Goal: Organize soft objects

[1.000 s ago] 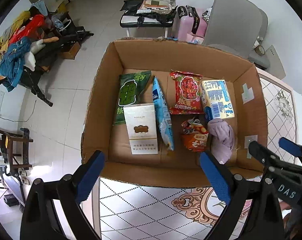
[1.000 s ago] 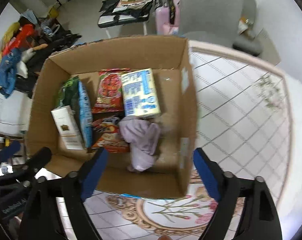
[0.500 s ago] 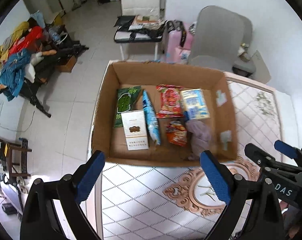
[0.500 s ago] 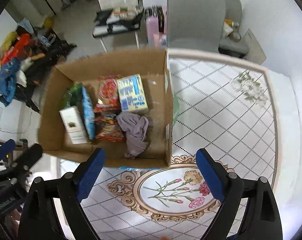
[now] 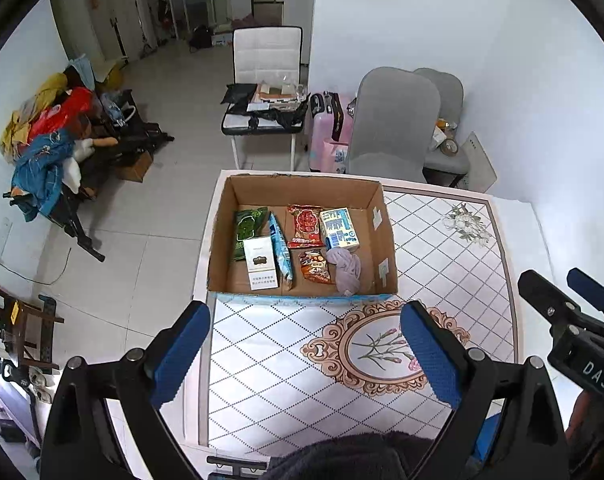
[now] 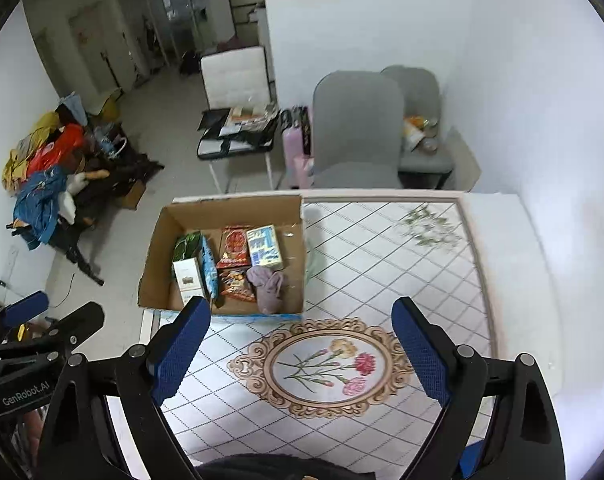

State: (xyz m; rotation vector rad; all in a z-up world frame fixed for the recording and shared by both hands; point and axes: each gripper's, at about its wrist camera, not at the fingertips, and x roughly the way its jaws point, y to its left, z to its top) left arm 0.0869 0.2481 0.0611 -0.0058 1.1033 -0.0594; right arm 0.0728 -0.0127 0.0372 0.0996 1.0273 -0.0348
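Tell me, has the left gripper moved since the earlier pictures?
Yes. The left gripper has pulled back and up from the cardboard box: the box now looks smaller and lies well beyond the open jaws.

An open cardboard box [image 5: 302,196] sits at the far left corner of the tabletop [image 5: 442,264], flaps up, holding my soft things in two loose rows. Along the back lie a green snack bag [image 5: 247,230], a red snack bag [image 5: 305,226] and a pale blue-and-yellow pack [image 5: 339,230], all flat. A white carton [image 5: 261,263] lies over the green bag's near end. Beside it a blue packet [image 5: 281,254] stands on its edge. Nearer me lie a small orange-red packet [image 5: 316,267] and, touching it on the right, a crumpled lilac cloth [image 5: 345,270] by the front wall.
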